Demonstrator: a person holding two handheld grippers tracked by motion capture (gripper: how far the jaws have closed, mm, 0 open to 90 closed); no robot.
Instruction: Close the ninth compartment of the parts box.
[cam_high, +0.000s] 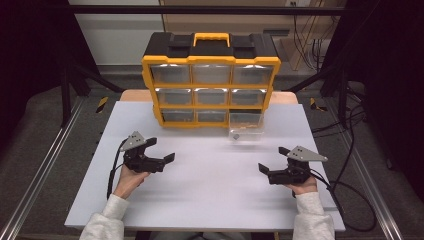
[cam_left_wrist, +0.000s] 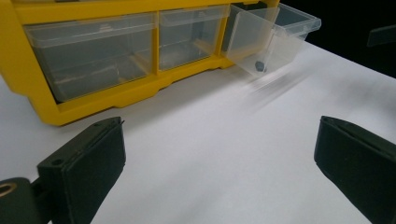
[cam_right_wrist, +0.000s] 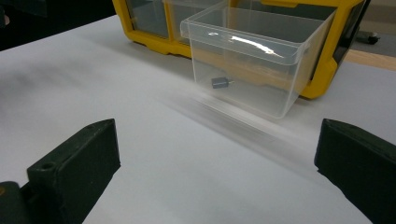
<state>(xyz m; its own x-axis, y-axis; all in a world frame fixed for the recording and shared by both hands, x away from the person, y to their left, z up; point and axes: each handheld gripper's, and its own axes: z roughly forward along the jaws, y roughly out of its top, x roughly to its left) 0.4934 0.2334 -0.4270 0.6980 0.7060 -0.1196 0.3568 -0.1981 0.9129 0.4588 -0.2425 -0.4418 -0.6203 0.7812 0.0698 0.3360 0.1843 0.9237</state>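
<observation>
Small part (cam_right_wrist: 220, 82) in drawer (cam_right_wrist: 289, 70) before organizer (cam_high: 210, 80)

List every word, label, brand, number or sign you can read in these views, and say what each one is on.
No readable text in any view.
The yellow and black drawer cabinet: no label or brand can be made out.
The clear drawer pulled out at the bottom right: unmarked; the small dark part inside bears no legible print.
The left gripper and right gripper: no markings legible.
The white table: no print.

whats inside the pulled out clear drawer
One small dark part lies on the floor of the clear drawer. The drawer's rear end sits inside the yellow organizer, so that stretch is hidden.
</observation>
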